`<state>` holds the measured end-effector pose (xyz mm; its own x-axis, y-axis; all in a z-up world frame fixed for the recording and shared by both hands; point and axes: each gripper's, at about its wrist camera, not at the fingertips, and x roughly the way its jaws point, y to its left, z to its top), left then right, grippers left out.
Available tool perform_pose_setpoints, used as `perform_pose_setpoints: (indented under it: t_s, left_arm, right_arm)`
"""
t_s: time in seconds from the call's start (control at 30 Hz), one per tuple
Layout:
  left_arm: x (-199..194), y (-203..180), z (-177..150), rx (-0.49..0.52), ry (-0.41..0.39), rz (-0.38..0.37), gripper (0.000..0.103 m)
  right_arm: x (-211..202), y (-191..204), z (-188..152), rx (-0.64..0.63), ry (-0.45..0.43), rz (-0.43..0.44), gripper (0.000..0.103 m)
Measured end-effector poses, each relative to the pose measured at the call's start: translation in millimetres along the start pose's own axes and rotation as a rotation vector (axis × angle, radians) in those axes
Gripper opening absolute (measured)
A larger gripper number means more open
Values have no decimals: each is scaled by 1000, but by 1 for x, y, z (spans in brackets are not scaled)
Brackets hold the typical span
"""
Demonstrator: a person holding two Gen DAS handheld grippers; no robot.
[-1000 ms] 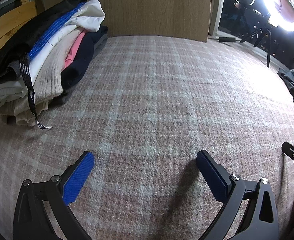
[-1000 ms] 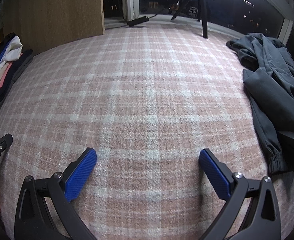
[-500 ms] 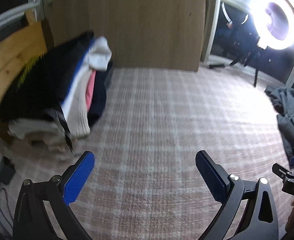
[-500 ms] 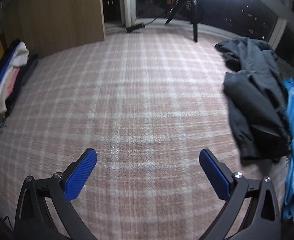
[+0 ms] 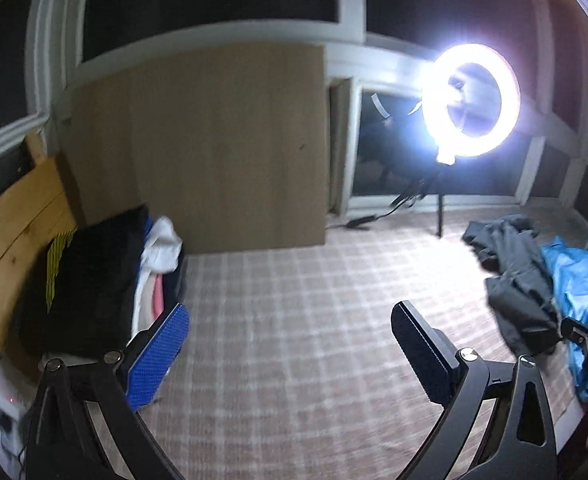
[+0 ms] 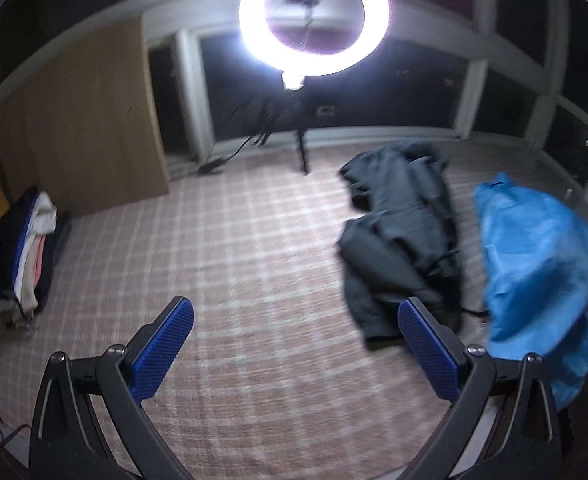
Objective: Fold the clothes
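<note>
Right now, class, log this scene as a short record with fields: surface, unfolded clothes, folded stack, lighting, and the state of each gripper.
surface: pink plaid blanket
unfolded clothes: dark grey jacket crumpled on the right side; bright blue garment lying beside it, further right
folded stack: pile of clothes at the left edge, beside a wooden board
lighting: ring light on a stand, lit
left gripper: open, holding nothing
right gripper: open, holding nothing, above the blanket

left wrist: high, faces ring light (image 5: 470, 100) | right wrist: same, shares blanket (image 6: 254, 248)
</note>
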<state>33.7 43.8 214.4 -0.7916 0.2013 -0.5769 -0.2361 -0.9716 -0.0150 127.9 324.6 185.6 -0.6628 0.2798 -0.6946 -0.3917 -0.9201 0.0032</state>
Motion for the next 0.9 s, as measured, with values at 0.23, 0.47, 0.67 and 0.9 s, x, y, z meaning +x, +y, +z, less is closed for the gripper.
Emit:
perform_pose_setpoints:
  t_s: [0.23,0.47,0.67,0.9]
  left_arm:
    - [-1,-43,16,53,-26,-133,102]
    - [1,-86,9,93,-13,-222,102]
    - [-4,-129,6,130,-21,-246,102]
    - [0,-191,11,95,-8,-282,102]
  right_arm:
    - [-47,-55,-6,80,-62,-158,103]
    - [-72,-109,-21,170,-53,-288,103]
    - [-74,-142,-21,202,-64,-308,103]
    - [-62,-187,-7,159,-90,-275,103]
